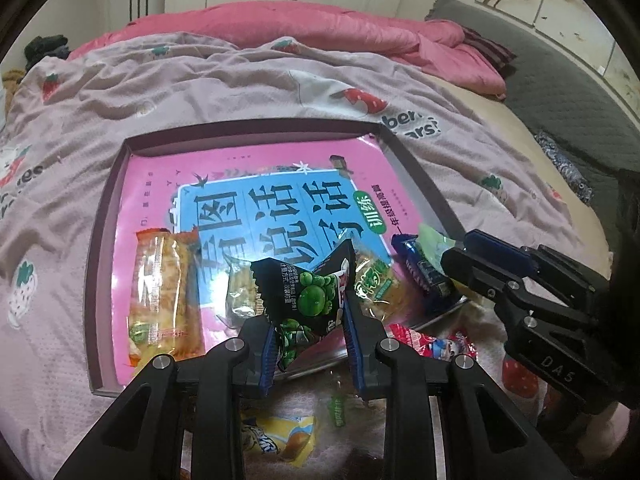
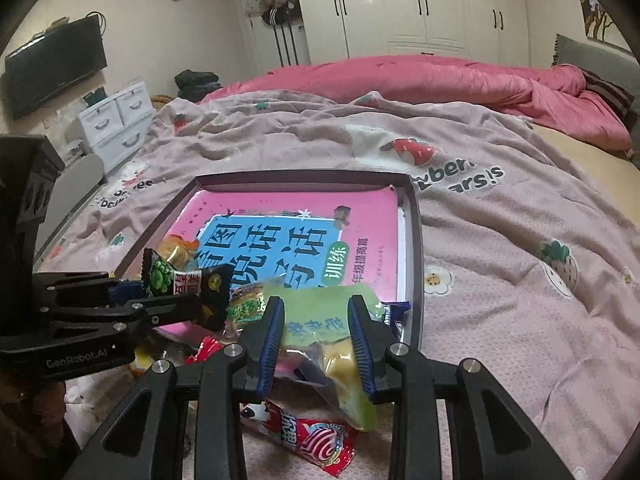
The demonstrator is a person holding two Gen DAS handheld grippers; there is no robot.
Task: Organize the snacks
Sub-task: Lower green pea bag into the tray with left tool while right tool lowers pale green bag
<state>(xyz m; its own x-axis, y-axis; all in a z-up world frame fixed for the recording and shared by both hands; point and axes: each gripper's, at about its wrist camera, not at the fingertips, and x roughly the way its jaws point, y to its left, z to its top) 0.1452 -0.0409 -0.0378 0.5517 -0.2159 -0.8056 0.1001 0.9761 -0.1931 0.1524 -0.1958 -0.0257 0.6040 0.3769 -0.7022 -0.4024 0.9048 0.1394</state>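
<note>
Bedroom — white wardrobes (image 2: 420, 4), pink quilt (image 2: 400, 76), perhaps wall-mounted television (image 2: 52, 64).

A: Bedspread (image 2: 500, 248) dusty pink, strawberry print. Quilt (image 2: 420, 76) plain deeper pink.

B: Book cover (image 1: 256, 168) bright pink, blue panel. Held packet (image 1: 316, 300) black, green peas printed. Other packet (image 2: 320, 316) pale green.

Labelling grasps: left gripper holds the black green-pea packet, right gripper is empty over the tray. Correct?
Not quite. The right gripper is not empty: it is shut on a pale green packet, as the right wrist view shows. The left gripper does hold the black green-pea packet, over the tray.
</note>
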